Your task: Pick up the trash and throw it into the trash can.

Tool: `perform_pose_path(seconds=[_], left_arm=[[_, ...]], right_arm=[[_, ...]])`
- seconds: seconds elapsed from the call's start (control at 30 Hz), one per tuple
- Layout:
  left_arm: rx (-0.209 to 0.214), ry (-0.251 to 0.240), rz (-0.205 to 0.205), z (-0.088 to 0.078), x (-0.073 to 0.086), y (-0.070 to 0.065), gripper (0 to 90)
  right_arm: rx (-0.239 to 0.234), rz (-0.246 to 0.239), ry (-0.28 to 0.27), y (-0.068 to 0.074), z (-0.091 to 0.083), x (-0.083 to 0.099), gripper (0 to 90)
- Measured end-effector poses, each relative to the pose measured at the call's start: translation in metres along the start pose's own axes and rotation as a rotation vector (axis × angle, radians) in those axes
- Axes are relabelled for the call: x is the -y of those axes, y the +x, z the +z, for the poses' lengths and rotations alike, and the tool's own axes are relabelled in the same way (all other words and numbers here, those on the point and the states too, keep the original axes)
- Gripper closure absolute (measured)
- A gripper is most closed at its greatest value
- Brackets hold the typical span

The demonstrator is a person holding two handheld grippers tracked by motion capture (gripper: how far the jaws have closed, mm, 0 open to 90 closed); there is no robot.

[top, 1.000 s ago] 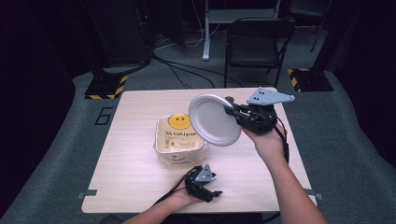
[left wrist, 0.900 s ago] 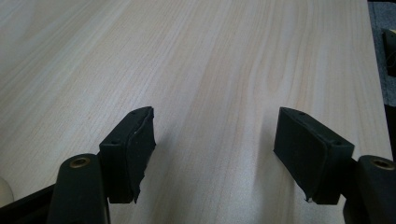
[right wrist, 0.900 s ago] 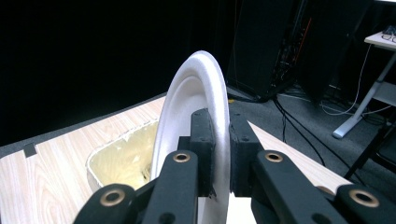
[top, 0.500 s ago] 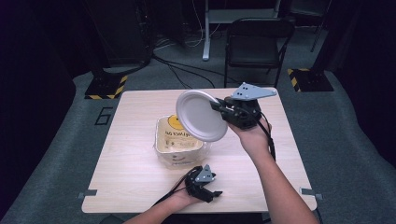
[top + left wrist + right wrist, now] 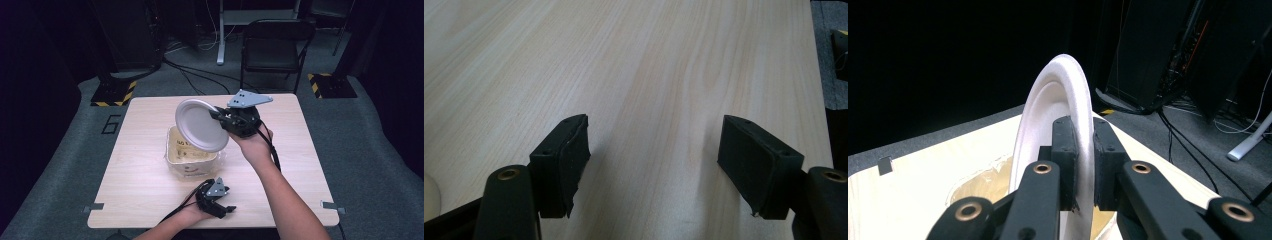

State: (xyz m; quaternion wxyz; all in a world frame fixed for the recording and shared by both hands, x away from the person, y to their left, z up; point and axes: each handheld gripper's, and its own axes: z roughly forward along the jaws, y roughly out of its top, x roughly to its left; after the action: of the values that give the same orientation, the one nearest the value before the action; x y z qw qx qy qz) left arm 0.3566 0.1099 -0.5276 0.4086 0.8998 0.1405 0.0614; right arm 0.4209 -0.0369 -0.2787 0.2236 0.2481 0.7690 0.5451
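- Currently the right gripper (image 5: 220, 116) holds a white disposable plate (image 5: 200, 125) by its rim, jaws closed on the edge; in the right gripper view the rim (image 5: 1083, 125) sits pinched between the two black pads.
- The plate is carried on edge, tilted, in the air above the open mouth of a pale bag (image 5: 192, 155) that stands near the middle of the bench (image 5: 135, 175). Whether the plate's lower edge touches the bag cannot be told.
- Handling judgement: the plate looks thin and light, probably foam or moulded paper. Expect it to flex or crease under a hard pinch; a firm but moderate grip on the raised rim is the sound hold, since the rim is the stiffest part.
- Risk: held at one point on the rim, the plate may pivot or slip if swung quickly.
- The bag appears soft-walled and thin. It may lean or collapse if the plate presses on its lip.
- The left gripper (image 5: 216, 200) rests low at the near edge of the bench, jaws apart and holding nothing; its own view shows bare wood between the pads (image 5: 566, 160).
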Motion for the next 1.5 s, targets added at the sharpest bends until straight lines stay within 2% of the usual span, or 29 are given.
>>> perform_pose_path(seconds=[0.37, 0.67, 0.97, 1.23, 1.5], left_arm=[[-0.02, -0.007, -0.017, -0.008, 0.007, 0.001, 28.3], [-0.035, -0.007, -0.029, -0.014, 0.013, 0.0, 28.1], [-0.041, -0.002, -0.035, -0.019, 0.017, 0.001, 28.0], [-0.042, -0.004, -0.038, -0.02, 0.018, 0.001, 28.0], [-0.045, -0.001, -0.037, -0.02, 0.018, 0.0, 28.0]], right_arm=[[-0.009, 0.012, 0.012, -0.003, 0.019, 0.009, 82.9], [-0.018, 0.003, 0.024, 0.002, 0.035, 0.014, 82.9], [-0.002, -0.004, 0.05, 0.003, 0.048, 0.02, 82.8], [0.011, 0.009, 0.07, 0.003, 0.06, 0.032, 82.8], [0.026, -0.005, 0.081, 0.005, 0.068, 0.044, 82.8]])
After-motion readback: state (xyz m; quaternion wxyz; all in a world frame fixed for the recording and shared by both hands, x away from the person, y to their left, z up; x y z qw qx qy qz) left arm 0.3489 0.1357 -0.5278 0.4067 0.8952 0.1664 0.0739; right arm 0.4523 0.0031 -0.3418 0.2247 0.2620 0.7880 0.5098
